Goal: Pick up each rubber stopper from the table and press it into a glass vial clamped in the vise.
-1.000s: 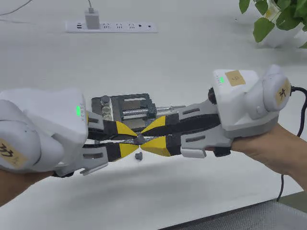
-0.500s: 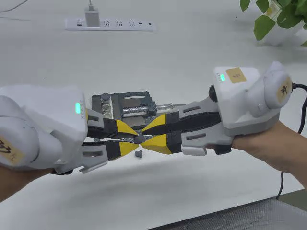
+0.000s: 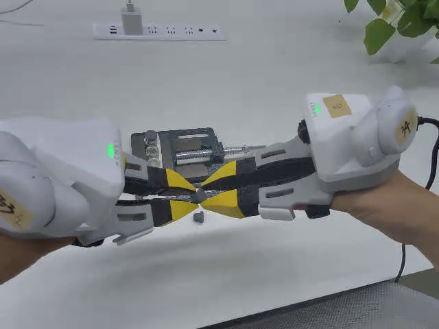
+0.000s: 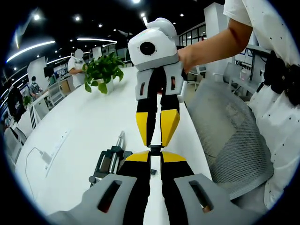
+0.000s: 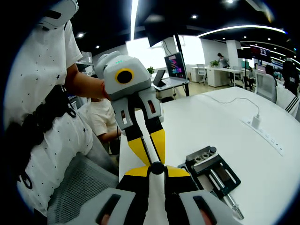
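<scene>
Rubber stopper, mid-air regrip or handover, it seems: left gripper and right gripper tip to tip, both jaw pairs pinched on it, second stopper on table beneath; next, one gripper lets go and the other carries it to a vial in vise.

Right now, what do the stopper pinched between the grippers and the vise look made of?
Stopper: dark grey, matte, no glint, so likely rubber. Vise: dark matte body, bright threaded screw, so probably coated metal.
</scene>
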The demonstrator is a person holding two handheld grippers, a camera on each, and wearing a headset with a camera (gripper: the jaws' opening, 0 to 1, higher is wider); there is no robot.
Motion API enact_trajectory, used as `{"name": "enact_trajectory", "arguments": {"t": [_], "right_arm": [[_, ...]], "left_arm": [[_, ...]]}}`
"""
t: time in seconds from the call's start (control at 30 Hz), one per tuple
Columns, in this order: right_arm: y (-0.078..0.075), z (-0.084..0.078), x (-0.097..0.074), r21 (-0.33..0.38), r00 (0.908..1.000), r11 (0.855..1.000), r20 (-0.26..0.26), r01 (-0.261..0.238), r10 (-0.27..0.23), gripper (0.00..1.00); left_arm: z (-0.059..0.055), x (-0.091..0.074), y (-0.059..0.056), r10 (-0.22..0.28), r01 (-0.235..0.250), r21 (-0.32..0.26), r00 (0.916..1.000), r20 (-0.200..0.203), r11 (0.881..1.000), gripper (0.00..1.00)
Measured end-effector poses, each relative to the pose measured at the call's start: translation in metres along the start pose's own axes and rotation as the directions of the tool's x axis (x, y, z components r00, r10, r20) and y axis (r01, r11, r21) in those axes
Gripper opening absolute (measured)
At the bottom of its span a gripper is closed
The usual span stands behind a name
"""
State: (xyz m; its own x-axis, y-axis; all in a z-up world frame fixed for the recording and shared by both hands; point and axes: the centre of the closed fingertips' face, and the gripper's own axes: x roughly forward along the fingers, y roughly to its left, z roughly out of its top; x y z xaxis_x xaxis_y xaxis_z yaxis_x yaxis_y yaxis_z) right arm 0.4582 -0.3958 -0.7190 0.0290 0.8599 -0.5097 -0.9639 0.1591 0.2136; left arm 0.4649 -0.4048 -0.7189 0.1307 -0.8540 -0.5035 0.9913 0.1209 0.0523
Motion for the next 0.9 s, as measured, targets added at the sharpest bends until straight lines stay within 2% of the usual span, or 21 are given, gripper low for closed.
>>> {"name": "enact_trajectory", "arguments": {"t": [0.37, 0.9], "right_arm": [[0.0018, 0.0019, -0.0006, 0.011, 1.0, 1.0, -0.003, 0.0, 0.0, 0.06], [-0.0031, -0.0026, -0.0006, 0.011, 0.9997, 1.0, -0.025, -0.001, 0.002, 0.05]], "left_arm": [[0.0009, -0.0004, -0.0007, 0.0, 0.0, 0.004, 1.0, 0.006, 1.0, 0.04], [-0.0007, 0.0001, -0.0011, 0.009, -0.009, 0.003, 0.9997, 0.024, 1.0, 0.04]]}}
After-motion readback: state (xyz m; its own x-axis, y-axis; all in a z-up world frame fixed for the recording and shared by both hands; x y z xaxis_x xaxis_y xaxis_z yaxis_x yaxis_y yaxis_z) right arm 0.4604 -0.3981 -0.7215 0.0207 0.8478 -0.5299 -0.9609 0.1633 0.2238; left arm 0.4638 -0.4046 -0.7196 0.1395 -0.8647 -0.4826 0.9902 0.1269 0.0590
